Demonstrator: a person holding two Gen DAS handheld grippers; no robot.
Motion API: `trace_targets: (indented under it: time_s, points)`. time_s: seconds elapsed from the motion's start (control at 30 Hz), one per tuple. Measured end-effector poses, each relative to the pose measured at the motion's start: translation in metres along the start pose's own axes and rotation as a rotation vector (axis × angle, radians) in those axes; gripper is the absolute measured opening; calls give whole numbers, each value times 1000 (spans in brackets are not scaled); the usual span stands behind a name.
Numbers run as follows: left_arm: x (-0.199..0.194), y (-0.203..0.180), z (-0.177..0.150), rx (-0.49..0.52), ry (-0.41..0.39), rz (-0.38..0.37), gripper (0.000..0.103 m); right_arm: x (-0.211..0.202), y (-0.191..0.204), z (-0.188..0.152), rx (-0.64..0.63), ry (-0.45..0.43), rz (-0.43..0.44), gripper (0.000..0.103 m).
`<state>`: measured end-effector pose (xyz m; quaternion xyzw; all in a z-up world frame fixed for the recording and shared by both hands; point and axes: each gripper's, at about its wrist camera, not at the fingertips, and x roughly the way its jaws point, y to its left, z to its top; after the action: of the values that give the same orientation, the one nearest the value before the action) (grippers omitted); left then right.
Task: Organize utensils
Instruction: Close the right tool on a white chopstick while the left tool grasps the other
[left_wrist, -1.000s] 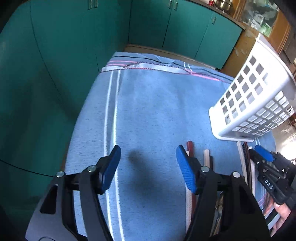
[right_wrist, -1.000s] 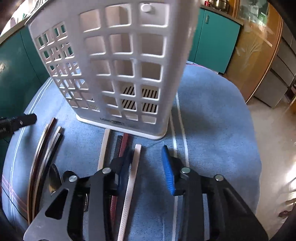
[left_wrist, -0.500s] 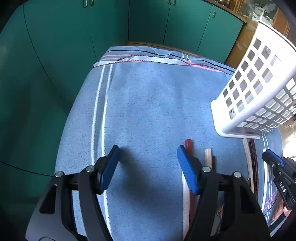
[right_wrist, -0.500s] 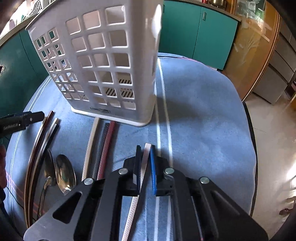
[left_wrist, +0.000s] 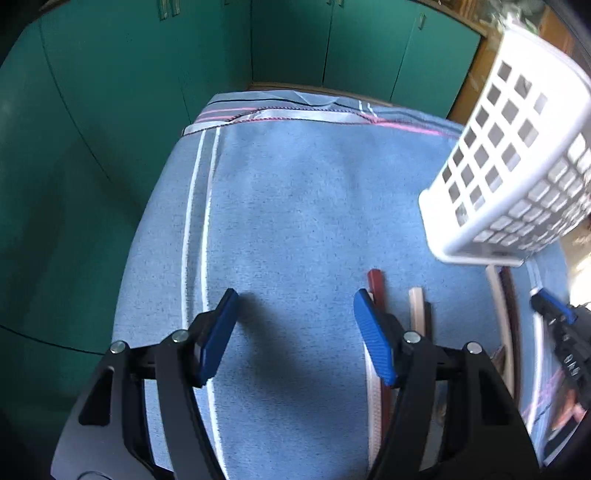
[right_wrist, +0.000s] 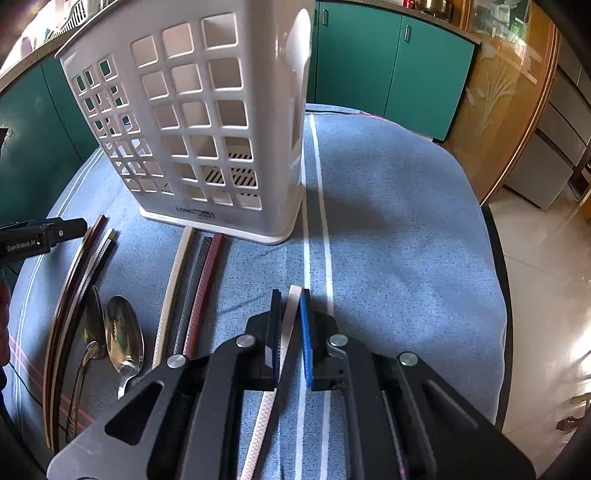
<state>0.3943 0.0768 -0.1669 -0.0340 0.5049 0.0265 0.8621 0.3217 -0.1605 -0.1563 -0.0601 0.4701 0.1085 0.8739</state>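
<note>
Right claw (right_wrist: 290, 325) has just been closing and is now clamped on a white textured stick (right_wrist: 286, 325), just in front of the white basket (right_wrist: 207, 122) on the blue-clothed tabletop (right_wrist: 399, 229), while left claw (left_wrist: 291, 336) hangs wide open over bare cloth, gripping nothing.
</note>
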Motion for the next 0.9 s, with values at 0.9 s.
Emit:
trace_targets:
  time_s: [0.9]
  points:
    - [-14, -24, -9, 99, -53, 37, 79, -3, 14, -5, -10, -4, -6, 10]
